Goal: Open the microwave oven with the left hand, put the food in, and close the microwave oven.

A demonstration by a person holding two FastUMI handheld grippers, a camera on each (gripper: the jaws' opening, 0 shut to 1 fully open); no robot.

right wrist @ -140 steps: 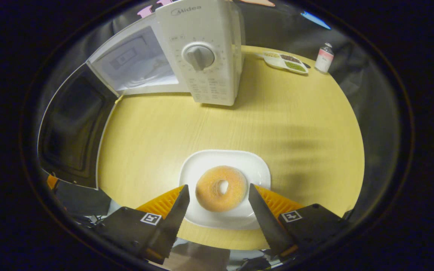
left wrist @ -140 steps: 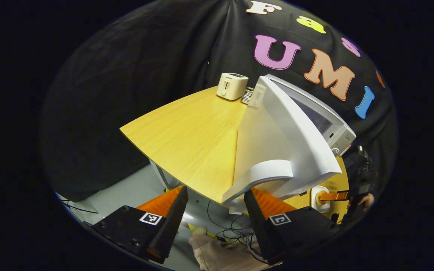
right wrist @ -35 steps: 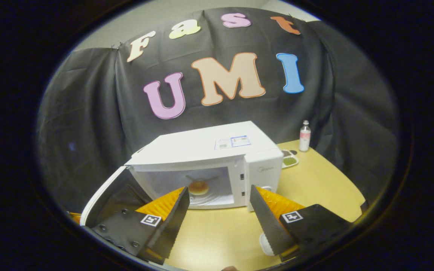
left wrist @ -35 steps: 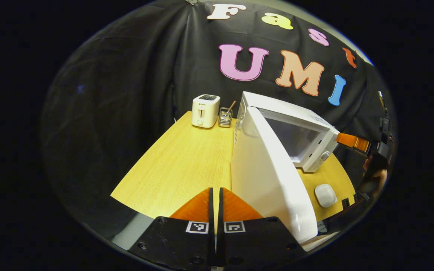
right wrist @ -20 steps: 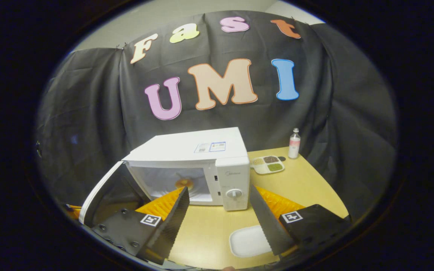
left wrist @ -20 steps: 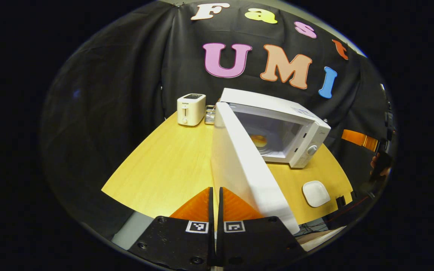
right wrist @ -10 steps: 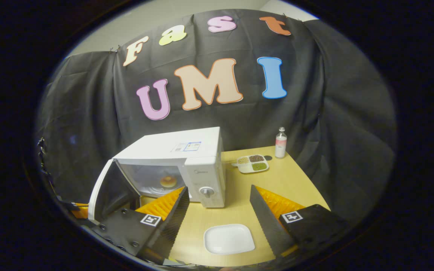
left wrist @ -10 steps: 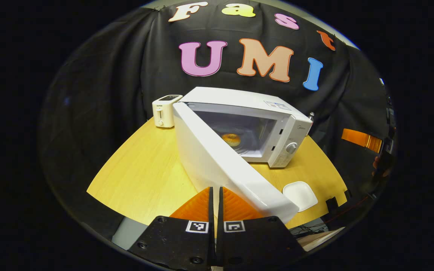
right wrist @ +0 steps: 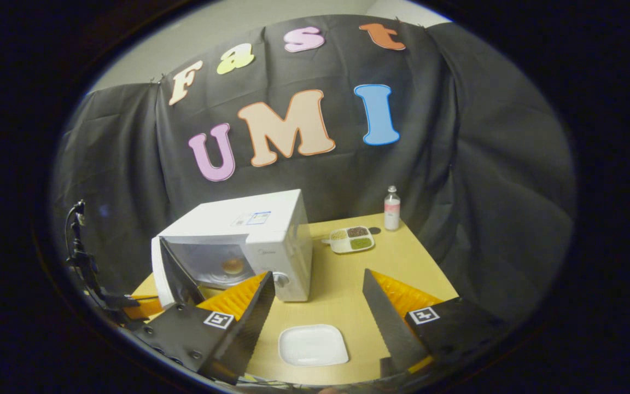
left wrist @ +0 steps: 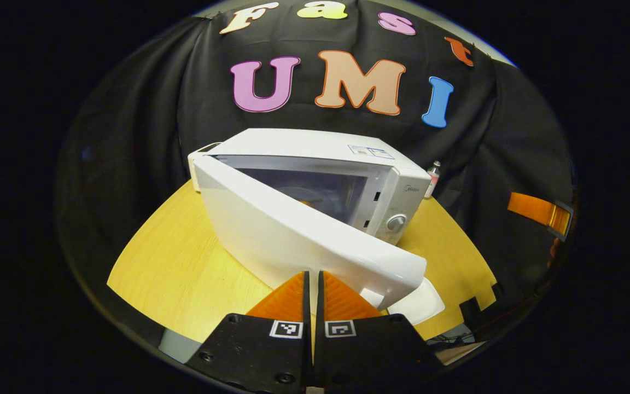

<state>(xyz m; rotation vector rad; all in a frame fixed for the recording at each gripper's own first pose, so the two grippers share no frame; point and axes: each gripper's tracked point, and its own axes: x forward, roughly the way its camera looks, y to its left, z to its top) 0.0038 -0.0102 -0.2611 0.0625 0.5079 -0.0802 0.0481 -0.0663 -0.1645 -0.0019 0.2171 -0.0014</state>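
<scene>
- While the door (left wrist: 304, 241) stands half-open, your food (right wrist: 232, 266) sits inside the microwave (right wrist: 249, 241); plate (right wrist: 313, 345), tray (right wrist: 350, 239) and bottle (right wrist: 391, 208) stand around.
- Your left gripper (left wrist: 313, 284), fingers together, touches the door; right gripper (right wrist: 318, 306) hangs spread above the plate.

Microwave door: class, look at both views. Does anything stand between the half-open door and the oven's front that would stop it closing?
Nothing visible does. The microwave door stands ajar, the doughnut sits well inside the cavity, and the empty white plate lies on the table in front of the oven, clear of that gap.
</scene>
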